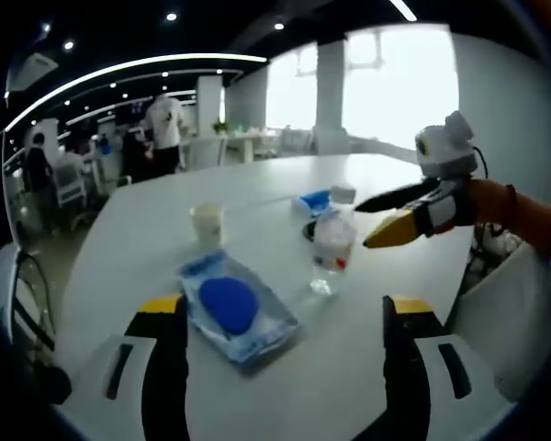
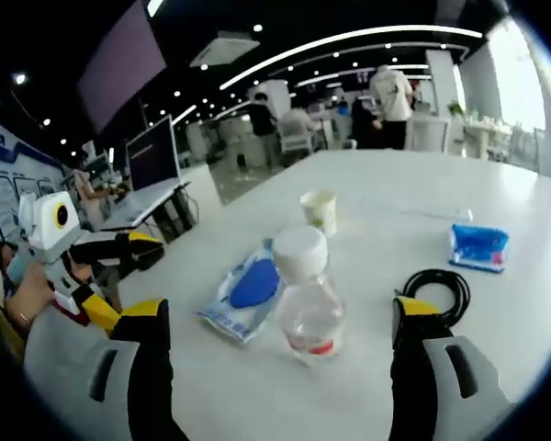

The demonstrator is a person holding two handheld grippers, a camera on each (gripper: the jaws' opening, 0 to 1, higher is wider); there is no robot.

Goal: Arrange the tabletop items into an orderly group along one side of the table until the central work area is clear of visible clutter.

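Observation:
A clear plastic bottle (image 1: 331, 253) (image 2: 308, 308) with a white cap stands upright on the white table (image 1: 147, 230) (image 2: 523, 322). My right gripper (image 1: 365, 225) (image 2: 277, 312) is open, its tips just short of the bottle, which stands in line with the gap. A flat blue packet (image 1: 234, 308) (image 2: 248, 289) lies in front of my open left gripper (image 1: 283, 305) (image 2: 129, 276), its near end between the jaws and untouched. A paper cup (image 1: 207, 223) (image 2: 320, 209), a blue tissue pack (image 1: 314, 200) (image 2: 478, 246) and a coiled black cable (image 2: 438, 285) lie further out.
A small white object (image 1: 342, 193) sits beside the tissue pack. A chair (image 1: 505, 312) stands at the table's edge. An open laptop (image 2: 151, 156) rests on a neighbouring desk. People (image 1: 165, 129) stand among desks in the background.

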